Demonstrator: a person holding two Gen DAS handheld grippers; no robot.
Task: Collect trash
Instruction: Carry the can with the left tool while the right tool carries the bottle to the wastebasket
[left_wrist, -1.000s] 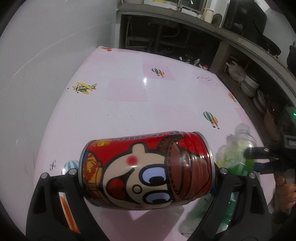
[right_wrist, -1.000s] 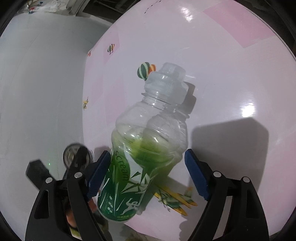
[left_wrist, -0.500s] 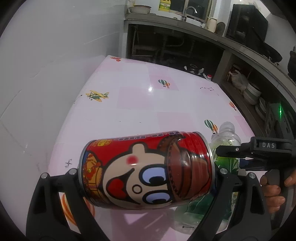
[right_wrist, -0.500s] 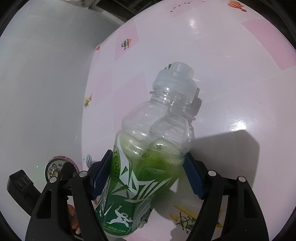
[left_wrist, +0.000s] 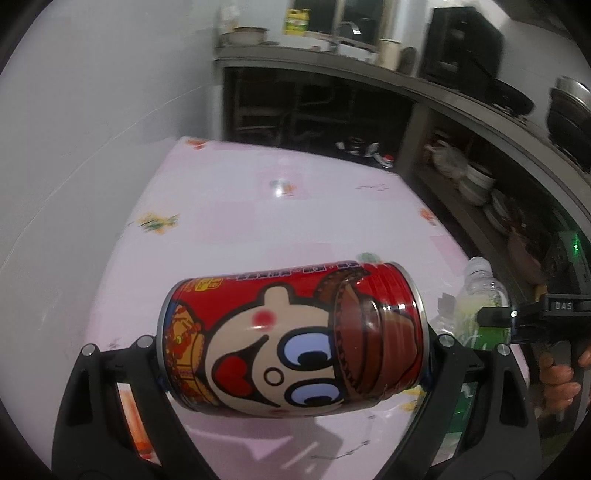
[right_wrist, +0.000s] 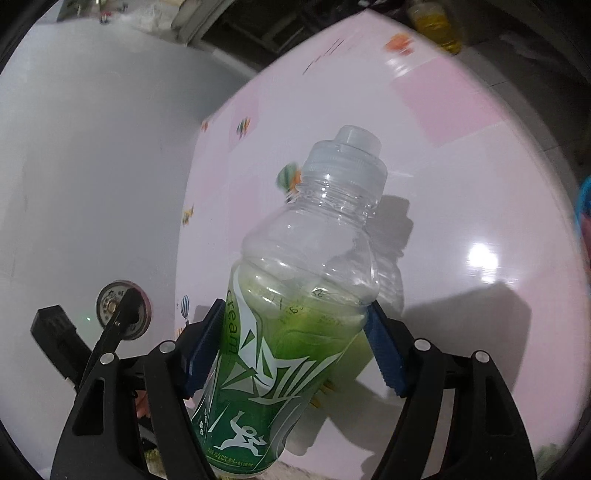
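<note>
- Between the two black fingers at the lower middle of the left wrist view, we hold the red can (left_wrist: 291, 339) sideways, its ends pressed by the left gripper (left_wrist: 295, 347), and it hangs above the pink table (left_wrist: 258, 221).
- At the lower middle of the right wrist view, the green-labelled bottle (right_wrist: 295, 314) leans toward the upper right, capped and with some green drink left inside; the right gripper (right_wrist: 295, 347) has just been closing its jaws, and its blue pads (right_wrist: 201, 350) now press the bottle's sides, so it is clamped.
- We judge both pieces picked up and lifted, since the bottle's shadow falls clear on the cloth.
- At the right edge of the left view, the bottle and a hand (left_wrist: 557, 376) on the other tool sit just beside our can.
- What remains, we reckon, is carrying both to a bin; no bin shows in either view.
- We see no other trash on the table.
</note>
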